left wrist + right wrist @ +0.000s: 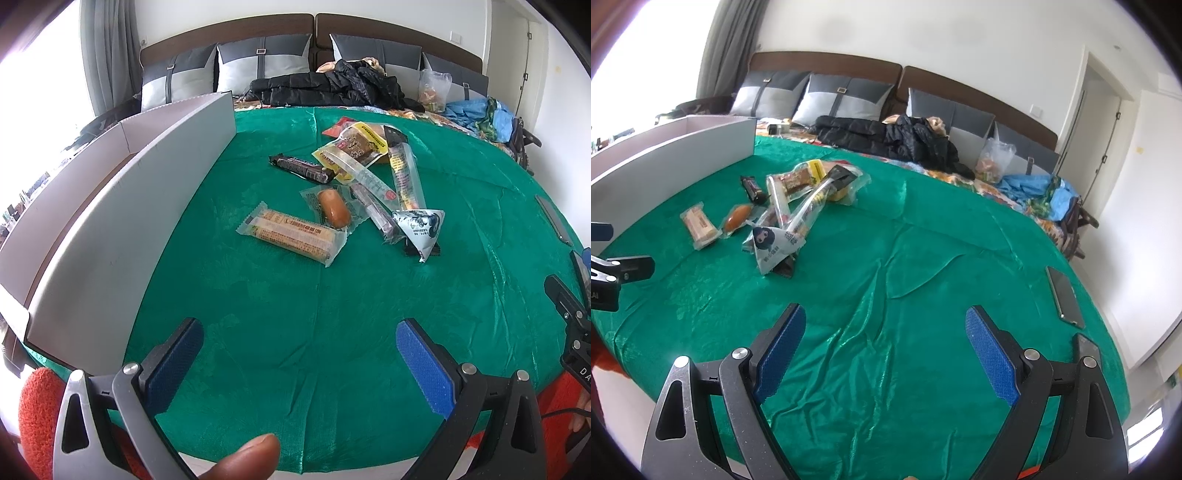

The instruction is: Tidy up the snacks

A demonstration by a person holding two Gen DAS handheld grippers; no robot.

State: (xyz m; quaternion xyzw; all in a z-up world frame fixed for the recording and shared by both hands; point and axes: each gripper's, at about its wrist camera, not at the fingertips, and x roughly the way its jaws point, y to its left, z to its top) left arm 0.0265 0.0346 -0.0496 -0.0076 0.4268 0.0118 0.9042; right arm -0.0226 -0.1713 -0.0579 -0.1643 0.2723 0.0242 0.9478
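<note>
Several wrapped snacks lie in a loose pile on the green cloth (295, 314): a biscuit bar (293, 232), a small sausage (333, 207), a dark chocolate bar (301, 168), a triangular white pack (421, 225), clear stick packs (404, 175) and a yellow pack (354, 146). A white box (122, 206) stands to their left. My left gripper (299, 341) is open and empty, well short of the pile. My right gripper (886, 332) is open and empty, to the right of the pile (783, 210), with the white box (672, 162) at far left.
Two phones (1065, 295) lie on the cloth at the right edge. A black jacket (886, 138), pillows, a clear bag (993, 158) and blue cloth (1034, 188) lie on the bed behind. The other gripper shows at the left edge (613, 273).
</note>
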